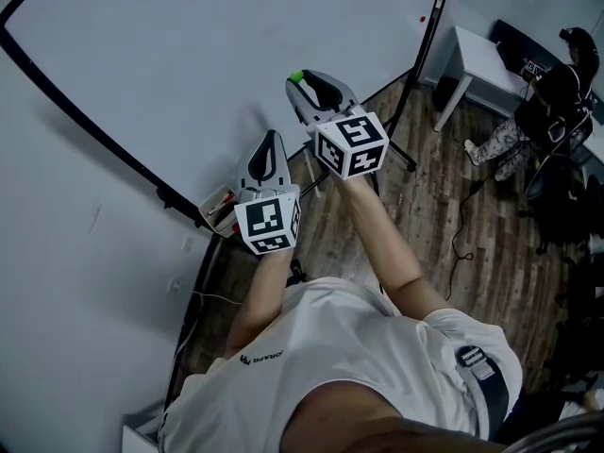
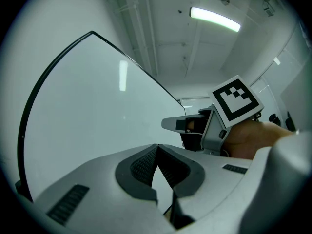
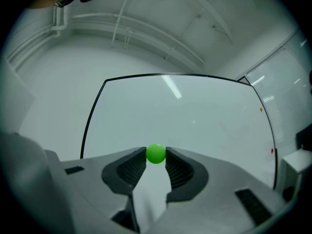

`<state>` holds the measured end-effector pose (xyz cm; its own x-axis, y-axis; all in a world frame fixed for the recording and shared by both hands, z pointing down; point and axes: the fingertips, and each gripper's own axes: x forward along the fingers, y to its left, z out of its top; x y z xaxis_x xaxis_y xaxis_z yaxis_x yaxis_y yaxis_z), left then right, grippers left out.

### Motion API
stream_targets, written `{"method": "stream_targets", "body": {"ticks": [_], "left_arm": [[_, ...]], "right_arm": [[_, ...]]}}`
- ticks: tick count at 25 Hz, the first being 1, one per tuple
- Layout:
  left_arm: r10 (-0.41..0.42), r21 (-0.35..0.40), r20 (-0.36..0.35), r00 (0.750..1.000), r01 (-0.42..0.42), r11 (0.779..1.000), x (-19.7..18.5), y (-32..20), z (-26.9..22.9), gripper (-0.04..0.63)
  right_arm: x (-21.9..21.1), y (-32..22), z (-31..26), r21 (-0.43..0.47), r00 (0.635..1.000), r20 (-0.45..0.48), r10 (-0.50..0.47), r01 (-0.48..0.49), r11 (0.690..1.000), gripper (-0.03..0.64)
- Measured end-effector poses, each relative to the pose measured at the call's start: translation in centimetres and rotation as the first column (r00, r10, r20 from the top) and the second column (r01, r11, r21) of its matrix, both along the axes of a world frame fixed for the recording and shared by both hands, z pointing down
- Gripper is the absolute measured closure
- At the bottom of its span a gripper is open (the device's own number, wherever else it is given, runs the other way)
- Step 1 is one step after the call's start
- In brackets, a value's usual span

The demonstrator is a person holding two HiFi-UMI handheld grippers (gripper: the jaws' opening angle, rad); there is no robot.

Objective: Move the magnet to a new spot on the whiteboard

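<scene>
Indoors, right claw point(image 3: 156, 155) tight on green magnet point(image 3: 156, 153) before black-framed whiteboard point(image 3: 195, 116); left claw point(image 2: 157, 148) together; plank floor point(image 1: 444, 196).

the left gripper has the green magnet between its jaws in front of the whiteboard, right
No, the right gripper has the green magnet between its jaws in front of the whiteboard; the right gripper view shows it. The left gripper is shut, empty.

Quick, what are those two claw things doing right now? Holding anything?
Left gripper: fingers closed together, nothing between them.
Right gripper: fingers closed on the green magnet, held at the tips.
</scene>
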<state>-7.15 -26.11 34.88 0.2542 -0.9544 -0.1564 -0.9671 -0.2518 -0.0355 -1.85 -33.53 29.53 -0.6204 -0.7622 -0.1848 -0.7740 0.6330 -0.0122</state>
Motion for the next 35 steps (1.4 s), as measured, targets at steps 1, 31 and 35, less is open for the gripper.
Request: {"method": "stream_targets", "body": {"ticks": [1, 31, 35], "left_arm": [[0.001, 0.002, -0.001, 1.000, -0.001, 1.000, -0.1, 0.0, 0.0, 0.592], [0.026, 0.002, -0.007, 1.000, -0.026, 1.000, -0.2, -0.8, -0.2, 0.592], [0.029, 0.000, -0.007, 1.000, -0.029, 1.000, -0.1, -0.7, -0.1, 0.592]], "right_arm": [[-0.2, 0.1, 0.2, -0.002, 1.000, -0.002, 0.000, 0.000, 1.000, 0.486], [0.6, 2.1, 3.9, -0.045, 1.000, -0.025, 0.018, -0.019, 0.999, 0.486], [0.8, 2.4, 3.9, -0.049, 1.000, -0.019, 0.017, -0.018, 0.999, 0.486]]}}
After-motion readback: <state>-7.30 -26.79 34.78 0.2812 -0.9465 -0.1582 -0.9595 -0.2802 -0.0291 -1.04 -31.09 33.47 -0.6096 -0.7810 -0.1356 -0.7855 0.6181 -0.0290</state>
